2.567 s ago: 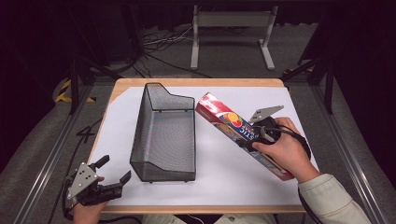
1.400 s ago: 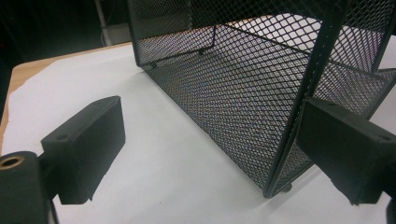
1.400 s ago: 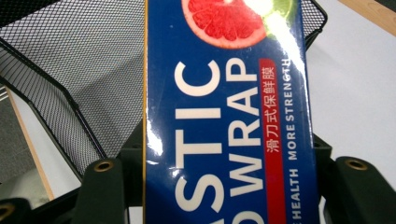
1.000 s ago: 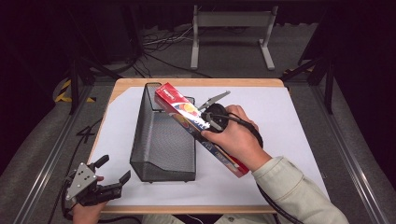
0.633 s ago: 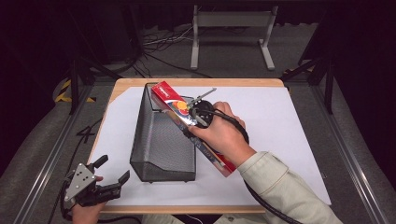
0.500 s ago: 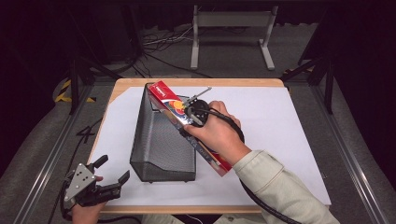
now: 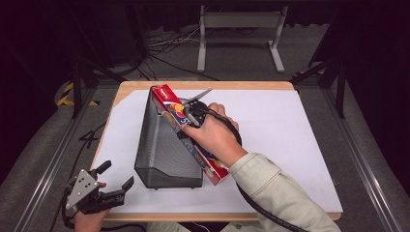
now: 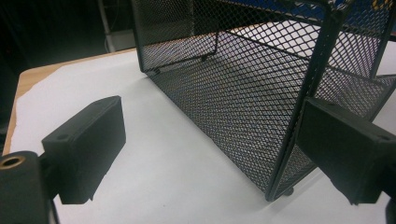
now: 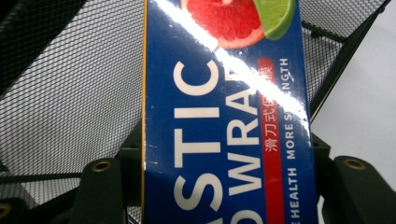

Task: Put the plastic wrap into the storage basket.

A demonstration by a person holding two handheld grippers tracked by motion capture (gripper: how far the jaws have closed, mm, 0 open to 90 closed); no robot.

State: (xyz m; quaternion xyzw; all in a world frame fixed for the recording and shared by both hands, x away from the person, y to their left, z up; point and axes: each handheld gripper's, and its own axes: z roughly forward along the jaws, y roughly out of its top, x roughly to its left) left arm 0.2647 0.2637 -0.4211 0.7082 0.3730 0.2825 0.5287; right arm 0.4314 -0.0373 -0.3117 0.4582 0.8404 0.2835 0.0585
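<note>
A long plastic wrap box [image 7: 181, 126], blue and red with fruit pictures, is clamped between the jaws of my right gripper [image 7: 189, 120]. The box [image 9: 224, 121] hangs tilted over the right rim of a black wire mesh basket [image 7: 162, 145], its far end above the basket's back corner. In the right gripper view the mesh lies just behind the box. My left gripper [image 7: 113, 181] rests at the table's front left corner, open with nothing between its jaws. In the left gripper view the basket's near corner [image 8: 289, 140] stands between and beyond the two pads.
A white sheet [image 7: 285, 145] covers the wooden table [image 7: 227, 86]. A metal stand [image 7: 239, 34] and cables lie on the floor beyond the far edge. The person's right sleeve [image 7: 275, 193] crosses the front right of the sheet.
My right gripper has carried the box leftward from the sheet's right half to over the basket's right rim. The left gripper has stayed put.
</note>
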